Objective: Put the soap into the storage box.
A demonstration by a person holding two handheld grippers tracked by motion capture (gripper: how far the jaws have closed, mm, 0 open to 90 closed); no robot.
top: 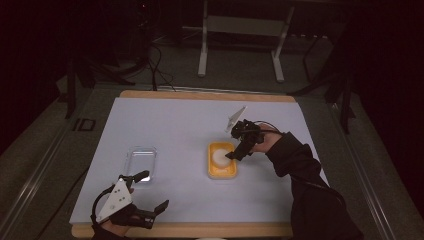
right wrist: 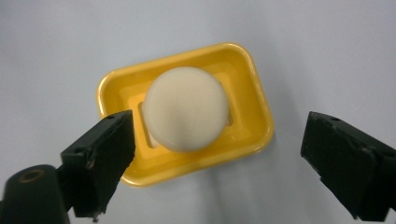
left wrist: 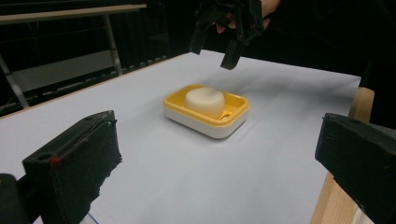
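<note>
High view: my right gripper [top: 233, 155] hangs over the soap [top: 220, 157] in the yellow dish [top: 222, 172] at mid-table.

Left gripper view: my left gripper [left wrist: 219, 158] is wide open, holding nothing.

Right gripper view: jaws spread wide above the soap, empty.

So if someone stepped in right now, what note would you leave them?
Right gripper: open, hovering just above the round soap bar, holding nothing.
Left gripper: open, idle near the table's front edge.
The soap sits in the yellow soap dish mid-table; a clear plastic lid lies to its left.
Done: nothing gripped yet.
Left: probably close on the soap.
</note>
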